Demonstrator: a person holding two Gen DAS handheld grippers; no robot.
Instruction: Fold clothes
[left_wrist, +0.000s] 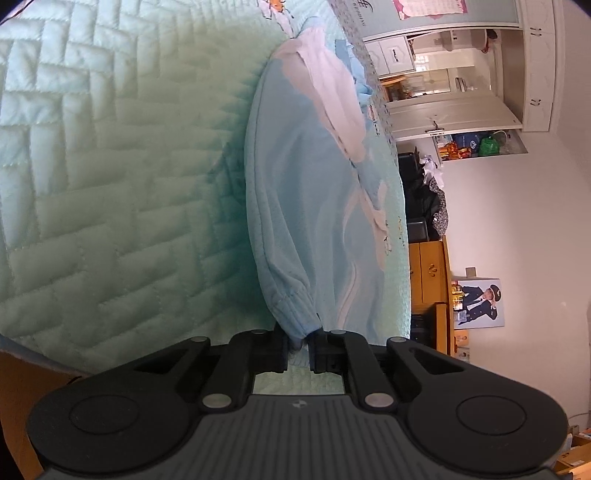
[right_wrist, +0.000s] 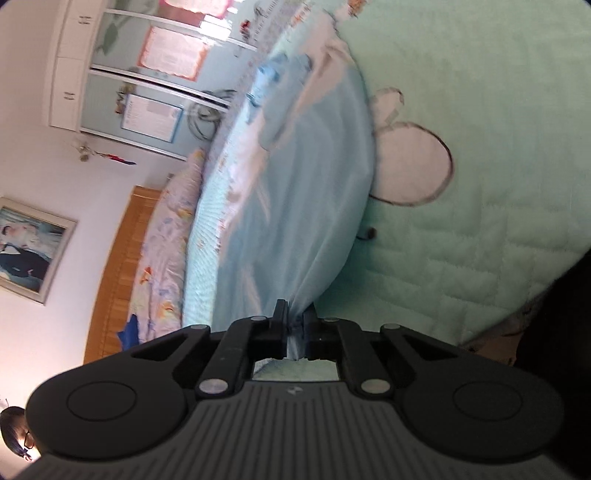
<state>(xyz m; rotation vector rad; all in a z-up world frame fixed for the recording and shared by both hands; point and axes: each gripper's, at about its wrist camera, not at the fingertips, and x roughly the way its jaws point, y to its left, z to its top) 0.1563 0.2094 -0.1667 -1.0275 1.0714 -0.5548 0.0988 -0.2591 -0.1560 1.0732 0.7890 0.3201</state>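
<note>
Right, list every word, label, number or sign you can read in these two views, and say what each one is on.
None can be read for certain.
Grey script on the patterned bed border: sideways, too small to read.
Pink calendar on the wardrobe: print too small.
Pink-bordered sheet on the wardrobe door: blurred.
Blue-bordered sheet below it: blurred.
Small logo on the left gripper body: a mark, no letters.
The light blue garment shows no label.

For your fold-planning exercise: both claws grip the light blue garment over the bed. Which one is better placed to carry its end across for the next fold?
Probably the left claw: it pinches the cuffed sleeve, a free end. The right claw holds the garment by an edge.
</note>
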